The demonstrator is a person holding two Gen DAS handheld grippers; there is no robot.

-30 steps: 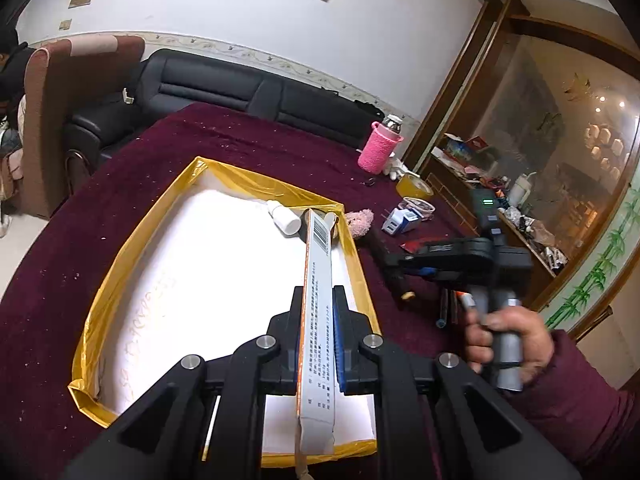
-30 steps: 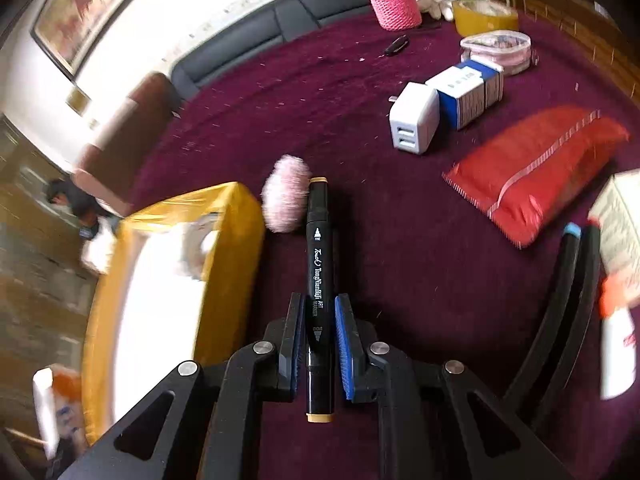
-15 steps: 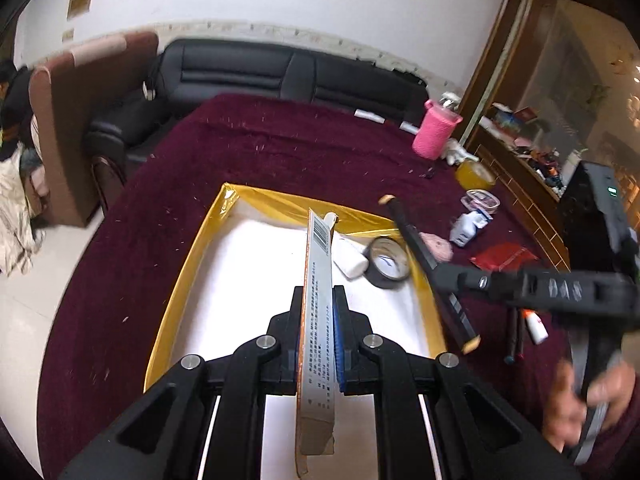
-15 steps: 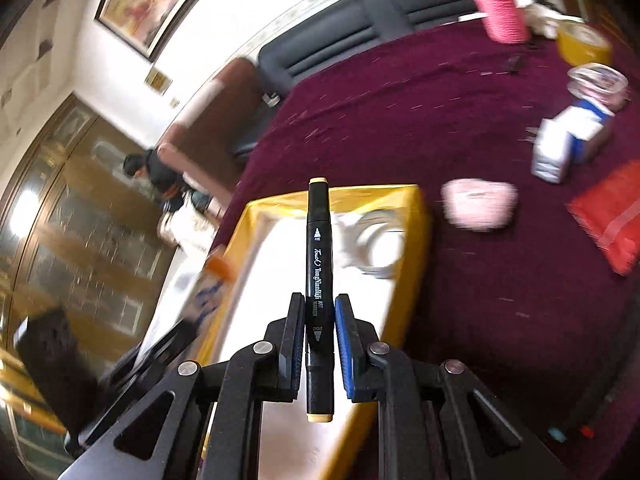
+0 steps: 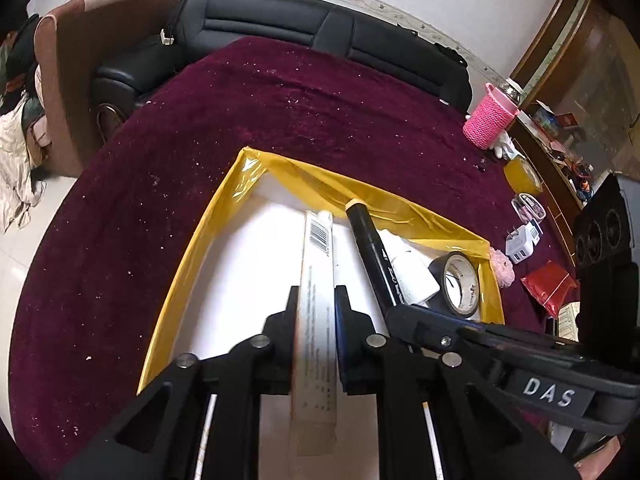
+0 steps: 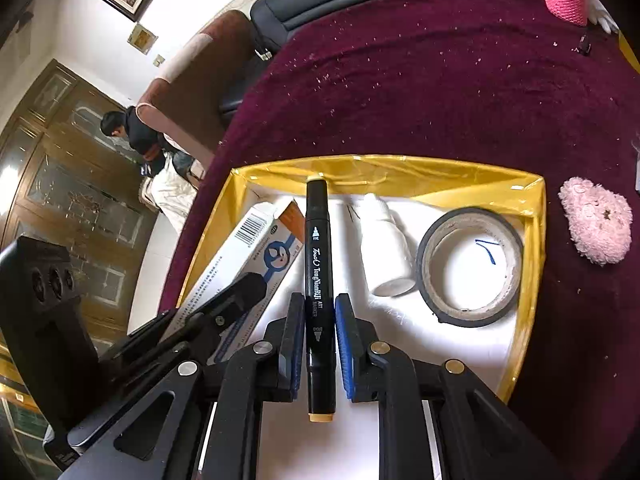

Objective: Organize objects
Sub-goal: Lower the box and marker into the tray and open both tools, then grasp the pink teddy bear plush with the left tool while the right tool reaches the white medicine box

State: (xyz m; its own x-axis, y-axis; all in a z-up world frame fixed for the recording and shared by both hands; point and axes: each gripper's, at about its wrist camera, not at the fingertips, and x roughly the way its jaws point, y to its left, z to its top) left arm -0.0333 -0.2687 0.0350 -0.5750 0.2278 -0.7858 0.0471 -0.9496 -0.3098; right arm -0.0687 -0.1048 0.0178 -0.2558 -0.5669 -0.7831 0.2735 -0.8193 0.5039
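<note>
A yellow-walled tray with a white floor sits on the maroon tablecloth; it also shows in the right wrist view. My left gripper is shut on a long white toothpaste box, held over the tray; the box also shows in the right wrist view. My right gripper is shut on a black art marker, held over the tray beside the box; the marker also shows in the left wrist view. A white tube and a black tape roll lie in the tray.
On the cloth right of the tray lie a pink fluffy ball, a white charger, a red packet, a yellow tape roll and a pink knitted cup. A black sofa stands behind the table.
My right gripper has carried the marker left from over the cloth to over the tray, close beside my left gripper. The left gripper has lowered the box further into the tray.
</note>
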